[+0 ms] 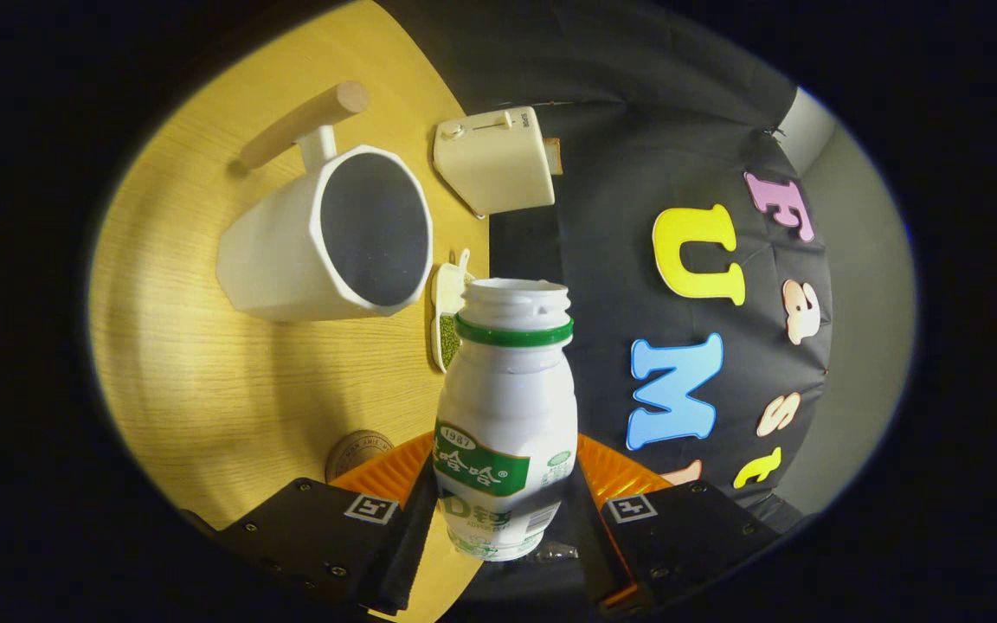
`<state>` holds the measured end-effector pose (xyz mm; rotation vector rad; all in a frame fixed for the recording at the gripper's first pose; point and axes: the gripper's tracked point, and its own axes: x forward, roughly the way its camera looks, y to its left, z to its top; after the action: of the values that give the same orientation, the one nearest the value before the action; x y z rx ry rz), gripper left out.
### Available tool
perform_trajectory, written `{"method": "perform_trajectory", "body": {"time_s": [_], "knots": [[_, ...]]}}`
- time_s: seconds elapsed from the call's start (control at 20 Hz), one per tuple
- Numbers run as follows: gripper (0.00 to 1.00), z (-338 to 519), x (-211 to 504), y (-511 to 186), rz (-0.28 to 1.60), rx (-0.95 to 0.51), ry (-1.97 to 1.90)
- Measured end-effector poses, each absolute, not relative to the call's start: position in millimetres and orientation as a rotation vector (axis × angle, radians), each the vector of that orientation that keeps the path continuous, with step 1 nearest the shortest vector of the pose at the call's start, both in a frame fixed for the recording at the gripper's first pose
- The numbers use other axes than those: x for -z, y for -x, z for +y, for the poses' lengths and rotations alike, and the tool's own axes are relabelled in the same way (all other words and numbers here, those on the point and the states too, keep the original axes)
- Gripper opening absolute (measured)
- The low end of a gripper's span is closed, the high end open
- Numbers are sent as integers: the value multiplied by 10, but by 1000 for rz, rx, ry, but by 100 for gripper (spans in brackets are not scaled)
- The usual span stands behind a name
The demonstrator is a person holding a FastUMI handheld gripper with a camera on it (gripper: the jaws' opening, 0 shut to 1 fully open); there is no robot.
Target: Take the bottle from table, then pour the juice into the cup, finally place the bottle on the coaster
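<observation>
setting: a staged recording booth dressed as a kitchen corner, not a lived-in home. evidence: black cloth wall [620, 173] hangs in folds beyond the fingers, with a plain pale wall [853, 346] past its edge. a round light-wood table [204, 363] lies ahead of the fingers, carrying household props: a white faceted cup [291, 251] with a wooden handle, a cream toaster [498, 160] beyond it at the table's far rim, a small dish of green beans [448, 324] just beside the cup, a round coaster [358, 450] close by the fingers.
</observation>
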<state>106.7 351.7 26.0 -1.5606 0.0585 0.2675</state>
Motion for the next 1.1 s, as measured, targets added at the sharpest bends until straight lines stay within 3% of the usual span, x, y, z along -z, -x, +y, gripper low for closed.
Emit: {"method": "perform_trajectory", "body": {"time_s": [1.1], "knots": [[73, 3629, -409, -1142, -11, -220, 1766]]}}
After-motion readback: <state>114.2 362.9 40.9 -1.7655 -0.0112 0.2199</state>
